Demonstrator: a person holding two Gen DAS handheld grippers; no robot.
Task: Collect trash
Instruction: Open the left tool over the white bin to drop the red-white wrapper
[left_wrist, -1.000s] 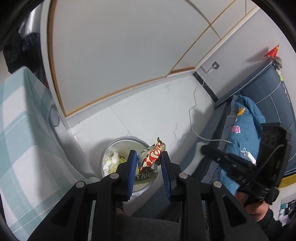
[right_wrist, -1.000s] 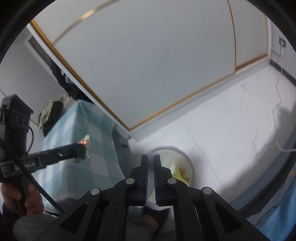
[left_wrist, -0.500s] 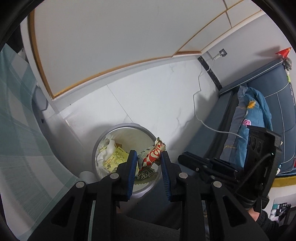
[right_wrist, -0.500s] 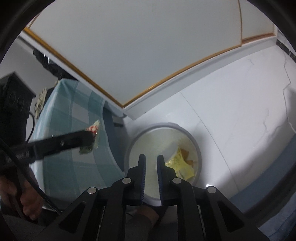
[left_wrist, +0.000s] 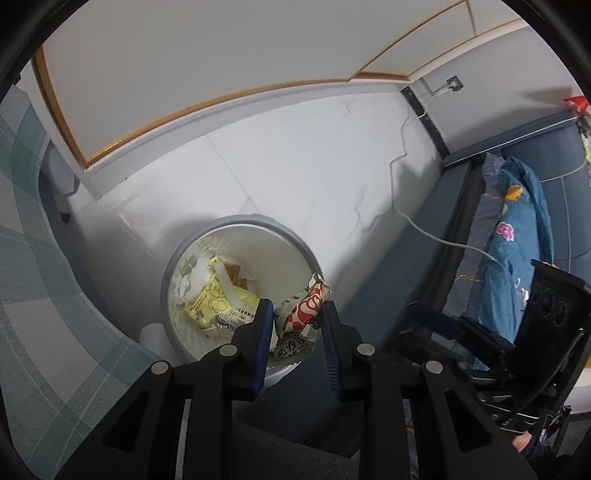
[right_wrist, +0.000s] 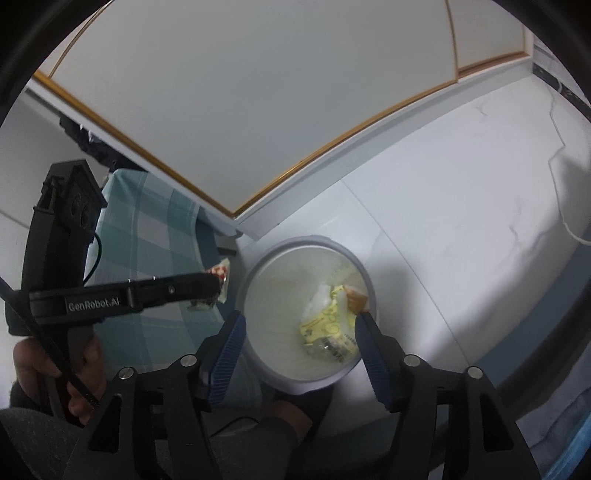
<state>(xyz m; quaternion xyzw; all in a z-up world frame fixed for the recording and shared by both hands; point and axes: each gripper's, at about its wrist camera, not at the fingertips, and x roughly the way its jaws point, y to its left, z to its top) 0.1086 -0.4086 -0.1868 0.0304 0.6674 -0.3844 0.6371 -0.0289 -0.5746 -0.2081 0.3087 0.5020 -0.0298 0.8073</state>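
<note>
The left gripper (left_wrist: 296, 325) clamps a crumpled red-and-white wrapper (left_wrist: 301, 316) over the bin's (left_wrist: 236, 226) near rim, the right gripper (right_wrist: 300, 338) opens empty above it; released here, the wrapper may fall outside.

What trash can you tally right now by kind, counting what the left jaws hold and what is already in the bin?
Red-and-white checked wrapper, in the left gripper: 1
Yellow packet, in the bin: 1
Brown-orange piece, in the bin: 1
White crumpled paper or film, in the bin: at least 1, cannot separate further
Total: at least 4
</note>
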